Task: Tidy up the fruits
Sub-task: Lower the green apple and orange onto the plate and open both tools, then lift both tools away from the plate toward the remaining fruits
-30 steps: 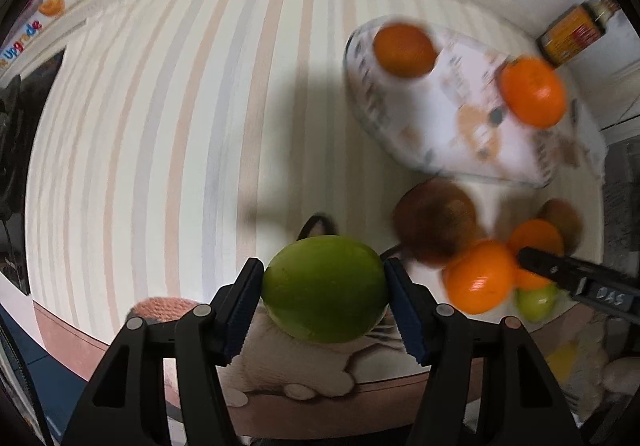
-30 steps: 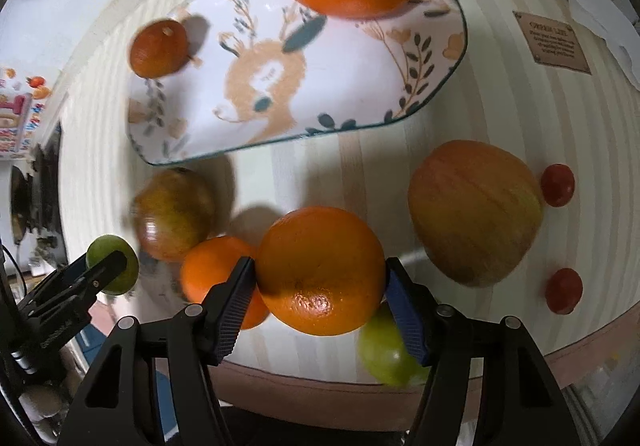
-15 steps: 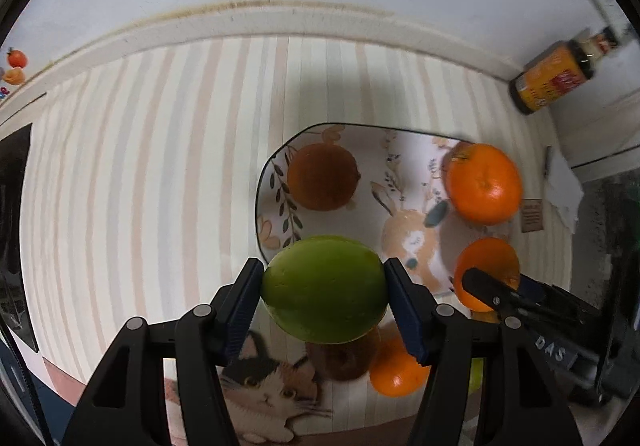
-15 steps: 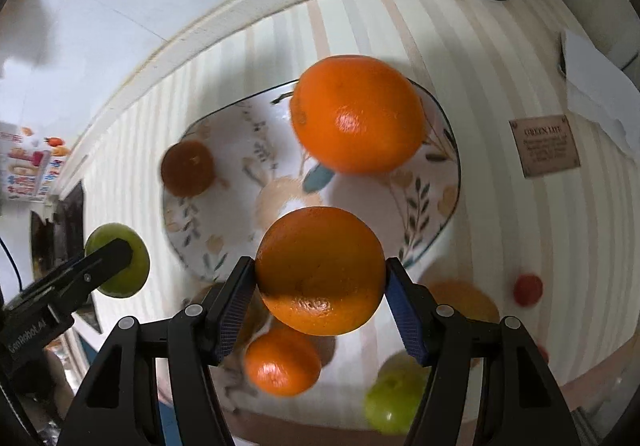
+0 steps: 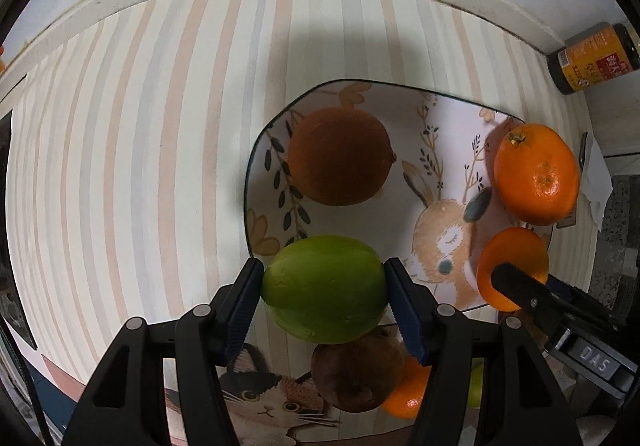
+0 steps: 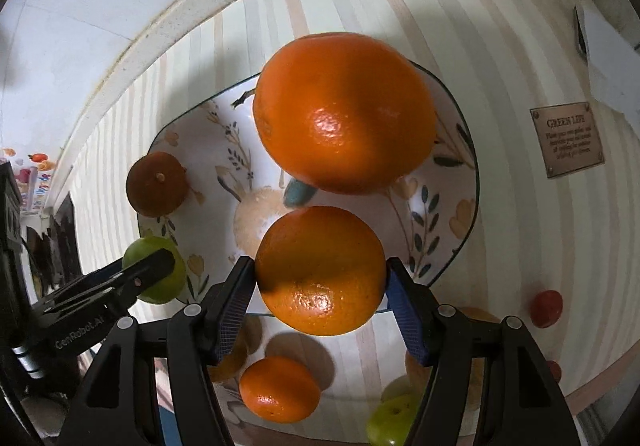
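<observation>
A deer-patterned plate [image 5: 420, 173] [image 6: 208, 149] lies on the striped cloth. On it rest a dark brownish orange [image 5: 338, 155] [image 6: 157, 183] and a big bright orange [image 5: 536, 173] [image 6: 344, 113]. My left gripper [image 5: 324, 286] points straight down, shut on a green fruit [image 5: 324, 310] [image 6: 160, 286] above the plate's near left rim. Over the plate's near side, my right gripper [image 6: 320, 274] carries another orange [image 6: 320, 246] [image 5: 508, 258]. Its jaws are opening, with both pads still against the peel.
Near the table's front edge lie a brown fruit [image 5: 356, 370], a small orange [image 6: 280, 390], a green fruit [image 6: 390, 422] and cherry tomatoes [image 6: 546, 308]. A sauce bottle [image 5: 592, 59] stands at the back right by the wall. A brown plaque [image 6: 568, 139] lies right of the plate.
Both grippers have carried their fruit away from the pile at the table's front and over the plate, which now looks nearer and larger. The fruit on the plate has not moved.
</observation>
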The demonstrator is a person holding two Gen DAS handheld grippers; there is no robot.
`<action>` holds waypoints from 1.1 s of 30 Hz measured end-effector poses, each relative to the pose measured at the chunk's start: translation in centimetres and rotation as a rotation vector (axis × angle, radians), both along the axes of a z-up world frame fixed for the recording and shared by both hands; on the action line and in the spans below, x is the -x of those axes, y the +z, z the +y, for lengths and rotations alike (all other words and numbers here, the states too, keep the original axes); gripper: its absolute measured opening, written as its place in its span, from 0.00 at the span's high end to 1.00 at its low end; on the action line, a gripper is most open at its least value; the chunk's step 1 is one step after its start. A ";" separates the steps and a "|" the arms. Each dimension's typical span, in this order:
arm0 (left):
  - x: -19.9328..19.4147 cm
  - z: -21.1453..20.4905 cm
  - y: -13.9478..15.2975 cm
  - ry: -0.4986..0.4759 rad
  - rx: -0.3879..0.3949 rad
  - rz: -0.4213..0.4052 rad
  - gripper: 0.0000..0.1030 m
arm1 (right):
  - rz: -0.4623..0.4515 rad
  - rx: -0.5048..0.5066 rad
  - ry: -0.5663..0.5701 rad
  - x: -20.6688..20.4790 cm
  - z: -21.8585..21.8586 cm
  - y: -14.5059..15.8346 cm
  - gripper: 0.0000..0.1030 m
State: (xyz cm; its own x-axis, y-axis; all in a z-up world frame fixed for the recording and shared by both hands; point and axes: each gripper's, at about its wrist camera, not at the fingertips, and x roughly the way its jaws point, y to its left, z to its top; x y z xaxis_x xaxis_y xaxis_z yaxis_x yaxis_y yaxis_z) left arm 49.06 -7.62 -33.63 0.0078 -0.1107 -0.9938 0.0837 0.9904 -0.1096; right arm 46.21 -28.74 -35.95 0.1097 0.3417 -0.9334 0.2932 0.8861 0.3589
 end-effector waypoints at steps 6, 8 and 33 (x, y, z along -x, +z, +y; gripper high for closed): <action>0.7 0.9 1.4 0.000 -0.023 -0.049 0.13 | -0.027 0.055 0.021 0.5 -0.5 1.7 0.05; 1.1 1.2 2.1 0.003 -0.022 -0.064 0.13 | -0.039 0.134 0.044 0.9 -0.4 2.6 0.05; 13.7 0.9 16.7 -0.020 -0.078 -0.512 0.13 | -0.352 0.382 0.087 12.4 1.6 17.3 0.05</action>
State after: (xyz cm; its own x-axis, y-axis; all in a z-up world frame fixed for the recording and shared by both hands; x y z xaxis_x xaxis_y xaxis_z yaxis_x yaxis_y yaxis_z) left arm 35.36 -6.68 -16.93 0.4942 -0.0417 -0.8684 0.1262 0.9917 0.0241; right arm 33.78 -27.15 -18.68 0.4256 0.0064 -0.9049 0.1327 0.9887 0.0694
